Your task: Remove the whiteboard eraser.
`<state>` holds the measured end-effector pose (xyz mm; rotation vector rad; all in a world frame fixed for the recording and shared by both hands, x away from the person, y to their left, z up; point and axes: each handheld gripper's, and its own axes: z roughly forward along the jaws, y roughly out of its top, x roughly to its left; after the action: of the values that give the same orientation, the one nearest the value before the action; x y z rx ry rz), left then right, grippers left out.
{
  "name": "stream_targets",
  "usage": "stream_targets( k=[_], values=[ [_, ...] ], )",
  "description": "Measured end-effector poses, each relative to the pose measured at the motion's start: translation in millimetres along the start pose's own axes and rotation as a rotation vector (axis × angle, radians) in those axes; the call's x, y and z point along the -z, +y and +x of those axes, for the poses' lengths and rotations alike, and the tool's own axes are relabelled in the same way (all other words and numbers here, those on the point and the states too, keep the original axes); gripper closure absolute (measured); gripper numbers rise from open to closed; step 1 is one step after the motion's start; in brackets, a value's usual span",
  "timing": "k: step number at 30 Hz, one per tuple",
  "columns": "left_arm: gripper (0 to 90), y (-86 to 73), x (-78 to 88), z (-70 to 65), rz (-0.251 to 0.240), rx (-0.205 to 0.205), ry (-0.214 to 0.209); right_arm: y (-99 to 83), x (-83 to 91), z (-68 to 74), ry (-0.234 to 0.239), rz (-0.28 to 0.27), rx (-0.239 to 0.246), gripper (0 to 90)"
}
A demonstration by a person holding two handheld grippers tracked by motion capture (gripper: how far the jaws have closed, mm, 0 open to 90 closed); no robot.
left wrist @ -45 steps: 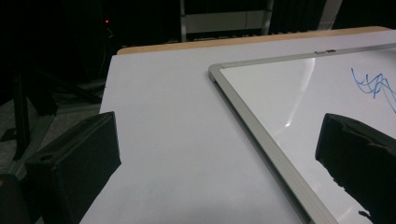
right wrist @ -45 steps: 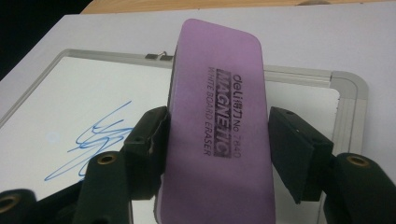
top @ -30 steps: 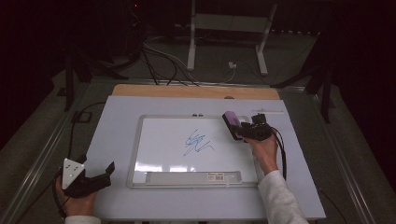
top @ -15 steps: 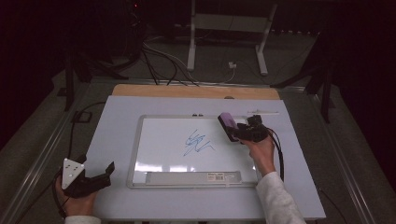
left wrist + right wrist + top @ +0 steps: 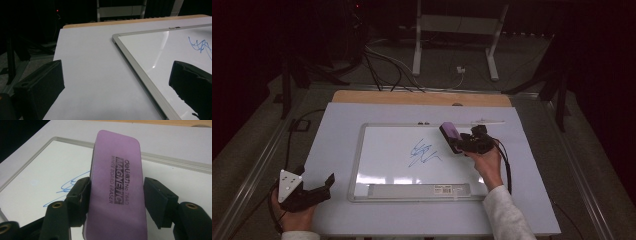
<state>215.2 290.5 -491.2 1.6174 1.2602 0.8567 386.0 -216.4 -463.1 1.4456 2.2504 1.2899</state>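
R gripper [image 5: 460, 142] sits over the board's [image 5: 382, 165] upper R part, R hand [image 5: 486, 161] behind it, forearm in a white sleeve [image 5: 507, 215] coming up from the board's lower R corner. Its 2 jaws are clamped on an eraser [image 5: 116, 192], held edge-on w/ the printed face up in the R gripper view. L gripper [image 5: 314, 190] rests off the board's lower L corner, L hand [image 5: 294, 215] gripping it, grey plate on top. Its 2 jaws stand wide apart w/ nothing between, pointing toward the board's L edge.
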Motion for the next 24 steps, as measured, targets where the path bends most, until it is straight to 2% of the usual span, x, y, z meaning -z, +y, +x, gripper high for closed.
stream_targets(
  k=[24],
  values=[
    [0.6,0.0,0.0,-0.3,0.000,-0.001,-0.001,-4.4,-11.9,26.3,0.029,0.036,0.071,40.3]
  ],
)
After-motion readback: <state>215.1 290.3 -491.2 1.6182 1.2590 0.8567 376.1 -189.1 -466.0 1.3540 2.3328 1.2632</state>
